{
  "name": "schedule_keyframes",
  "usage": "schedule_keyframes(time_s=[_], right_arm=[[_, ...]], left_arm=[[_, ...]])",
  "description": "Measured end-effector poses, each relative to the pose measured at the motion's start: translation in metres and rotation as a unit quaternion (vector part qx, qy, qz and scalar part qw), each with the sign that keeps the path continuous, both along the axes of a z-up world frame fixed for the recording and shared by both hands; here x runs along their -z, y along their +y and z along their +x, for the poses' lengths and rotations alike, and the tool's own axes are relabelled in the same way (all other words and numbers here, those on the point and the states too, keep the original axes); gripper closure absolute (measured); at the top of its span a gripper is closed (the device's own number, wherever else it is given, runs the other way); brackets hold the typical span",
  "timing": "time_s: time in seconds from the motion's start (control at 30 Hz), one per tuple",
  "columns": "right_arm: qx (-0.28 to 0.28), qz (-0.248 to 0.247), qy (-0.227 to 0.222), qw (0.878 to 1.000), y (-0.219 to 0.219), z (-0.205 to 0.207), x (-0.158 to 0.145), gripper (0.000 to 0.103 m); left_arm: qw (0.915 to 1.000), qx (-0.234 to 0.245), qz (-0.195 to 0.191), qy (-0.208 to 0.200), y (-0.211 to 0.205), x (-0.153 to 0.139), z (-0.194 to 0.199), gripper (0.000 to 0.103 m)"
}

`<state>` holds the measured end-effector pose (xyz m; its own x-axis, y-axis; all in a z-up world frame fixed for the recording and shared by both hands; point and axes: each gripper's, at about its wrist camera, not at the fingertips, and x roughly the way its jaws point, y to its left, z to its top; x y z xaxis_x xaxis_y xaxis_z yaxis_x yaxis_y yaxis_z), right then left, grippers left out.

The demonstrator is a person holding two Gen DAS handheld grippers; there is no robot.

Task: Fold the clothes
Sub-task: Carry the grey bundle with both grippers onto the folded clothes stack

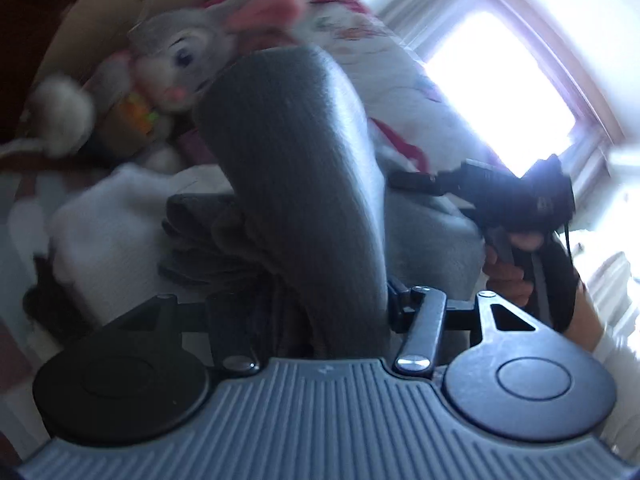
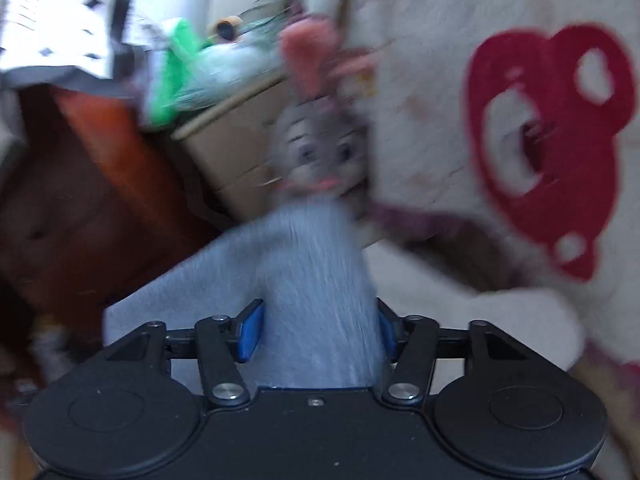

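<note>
A grey ribbed garment (image 1: pixel 288 168) bulges up in a thick fold from between the jaws of my left gripper (image 1: pixel 308 308), which is shut on it; the cloth hides most of the fingers. In the right wrist view the same cloth looks paler grey (image 2: pixel 316 280). It fills the gap between the blue pads (image 2: pixel 250 332) of my right gripper (image 2: pixel 318 328), which is shut on it. The left wrist view shows the right gripper (image 1: pixel 404 180) off to the right, held by a hand (image 1: pixel 508 276). Both views are blurred.
A grey plush rabbit (image 1: pixel 180 52) (image 2: pixel 320 148) leans on a cardboard box (image 2: pixel 232 152). A white quilt with red shapes (image 2: pixel 540 140) lies to the right. Folded white cloth (image 1: pixel 104 232) and a dark grey folded pile (image 1: pixel 192 240) lie ahead. A bright window (image 1: pixel 500 92) is at the right, brown wooden furniture (image 2: pixel 80 200) at the left.
</note>
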<state>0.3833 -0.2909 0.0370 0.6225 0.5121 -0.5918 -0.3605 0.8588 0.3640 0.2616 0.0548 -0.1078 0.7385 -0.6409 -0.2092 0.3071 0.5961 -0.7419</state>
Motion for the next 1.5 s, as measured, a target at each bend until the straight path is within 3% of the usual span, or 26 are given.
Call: schedule_keyframes(time_s=[0.13,0.27,0.37,0.47,0.57,0.63,0.73,0.83,0.9,0.93,1.1,1.2,1.3,1.4,1.5], right_arm=[[0.071,0.045,-0.043,0.996,-0.034,-0.022,-0.003,0.040],[0.094,0.003,-0.095,0.991,-0.052,-0.082,0.005,0.040],[0.071,-0.037,-0.092,0.992,-0.056,-0.118,0.031,0.040],[0.063,-0.031,-0.062,0.996,-0.059,-0.128,0.062,0.040],[0.071,0.046,-0.046,0.995,-0.066,-0.128,0.084,0.041],[0.105,0.096,-0.046,0.989,-0.073,-0.120,0.090,0.038],[0.130,0.149,-0.019,0.980,-0.082,-0.097,0.108,0.011],[0.133,0.242,0.031,0.961,-0.091,-0.073,0.131,0.011],[0.124,0.247,0.018,0.961,-0.085,-0.073,0.126,0.029],[0.120,0.249,0.011,0.961,-0.082,-0.073,0.123,0.050],[0.113,0.233,-0.009,0.966,-0.080,-0.069,0.102,0.061],[0.129,0.237,-0.019,0.963,-0.086,-0.065,0.100,0.062],[0.141,0.223,-0.020,0.964,-0.089,-0.059,0.104,0.062],[0.145,0.206,-0.015,0.968,-0.091,-0.063,0.115,0.060],[0.155,0.213,0.011,0.965,-0.092,-0.060,0.129,0.046]], left_arm=[[0.9999,0.000,-0.011,0.001,0.002,0.000,0.004,0.049],[0.9998,-0.005,-0.019,0.005,0.002,-0.001,0.009,0.049],[0.9997,-0.007,-0.023,0.008,0.003,-0.001,0.003,0.048],[0.9999,-0.011,-0.006,0.006,-0.001,-0.002,-0.009,0.044],[0.9999,-0.015,0.007,0.000,-0.006,-0.004,-0.010,0.043],[0.9999,-0.015,0.009,-0.002,-0.007,-0.004,-0.010,0.043],[0.9997,-0.016,0.013,-0.008,-0.007,-0.004,-0.009,0.043],[0.9997,-0.023,0.010,-0.008,-0.008,0.000,-0.009,0.043],[0.9994,-0.024,0.015,-0.019,-0.010,0.000,-0.011,0.043],[0.9992,-0.024,0.018,-0.027,-0.011,0.000,-0.012,0.043],[0.9973,-0.021,0.022,-0.067,-0.022,-0.008,-0.021,0.043],[0.9967,-0.008,0.001,-0.081,-0.032,-0.009,-0.025,0.042],[0.9958,-0.012,0.012,-0.089,-0.041,-0.009,-0.026,0.042],[0.9980,-0.019,0.004,-0.060,-0.037,-0.005,-0.023,0.041],[0.9997,-0.025,-0.004,-0.006,-0.029,-0.002,-0.022,0.039]])
